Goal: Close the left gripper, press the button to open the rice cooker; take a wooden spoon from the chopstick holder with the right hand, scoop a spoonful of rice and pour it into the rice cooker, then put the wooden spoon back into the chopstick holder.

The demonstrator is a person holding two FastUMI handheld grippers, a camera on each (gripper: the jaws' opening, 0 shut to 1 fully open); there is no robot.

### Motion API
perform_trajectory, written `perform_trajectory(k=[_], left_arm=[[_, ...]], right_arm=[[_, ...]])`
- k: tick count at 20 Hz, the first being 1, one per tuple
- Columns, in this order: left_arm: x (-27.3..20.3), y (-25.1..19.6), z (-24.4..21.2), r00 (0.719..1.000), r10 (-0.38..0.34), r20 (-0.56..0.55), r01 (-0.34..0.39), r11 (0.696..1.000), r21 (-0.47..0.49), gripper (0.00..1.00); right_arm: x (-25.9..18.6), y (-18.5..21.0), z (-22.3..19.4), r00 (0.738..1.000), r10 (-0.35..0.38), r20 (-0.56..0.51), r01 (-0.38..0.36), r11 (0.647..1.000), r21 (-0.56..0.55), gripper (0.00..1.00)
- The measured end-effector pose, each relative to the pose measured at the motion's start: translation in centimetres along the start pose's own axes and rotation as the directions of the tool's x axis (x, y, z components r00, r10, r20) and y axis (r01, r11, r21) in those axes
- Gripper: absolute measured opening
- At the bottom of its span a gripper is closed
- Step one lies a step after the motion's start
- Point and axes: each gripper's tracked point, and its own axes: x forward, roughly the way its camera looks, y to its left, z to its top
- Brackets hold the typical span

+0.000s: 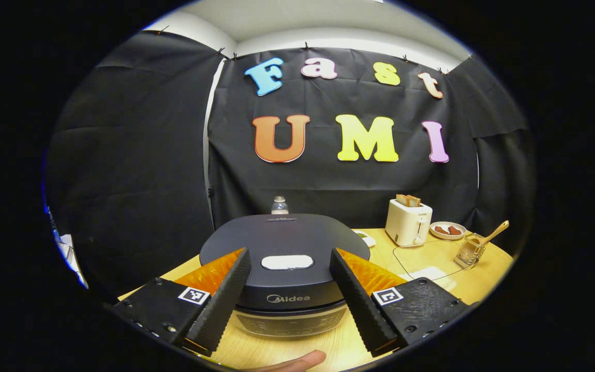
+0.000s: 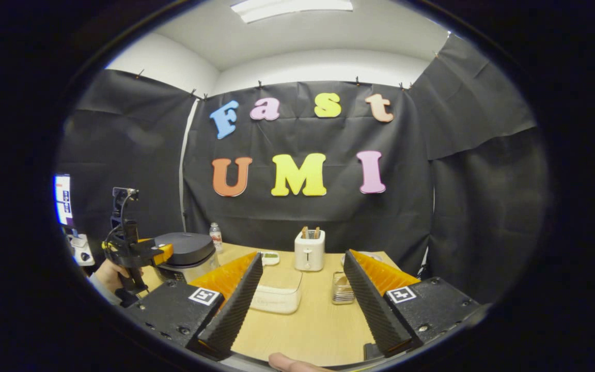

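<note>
White button [image 1: 287, 262] sits atop rice cooker [image 1: 283, 243], lid still down; left gripper [image 1: 290, 289] spread wide just before it — should close jaws first, then press centre. Right gripper [image 2: 302, 294] open too.

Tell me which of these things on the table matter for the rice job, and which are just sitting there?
For the job:
rice cooker, lid shut
its lid button
wooden spoon
chopstick holder
clear container of rice

Just sitting there:
toaster with bread
plate of food
small bottle
</note>
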Motion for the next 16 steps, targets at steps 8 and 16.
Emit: perform_trajectory(k=[8,16], left_arm=[[-0.5,0.1,-0.8,1.000,0.019,0.008,-0.019,1.000,-0.003,0.98],[-0.8,-1.0,0.4,0.998,-0.025,-0.051,0.024,0.999,-0.021,0.95]], right_arm=[[-0.6,-0.4,0.7,1.000,-0.017,0.009,0.017,1.000,-0.006,0.95],[-1.5,-2.0,2.0,0.998,-0.049,0.034,0.049,0.999,0.006,0.95]])
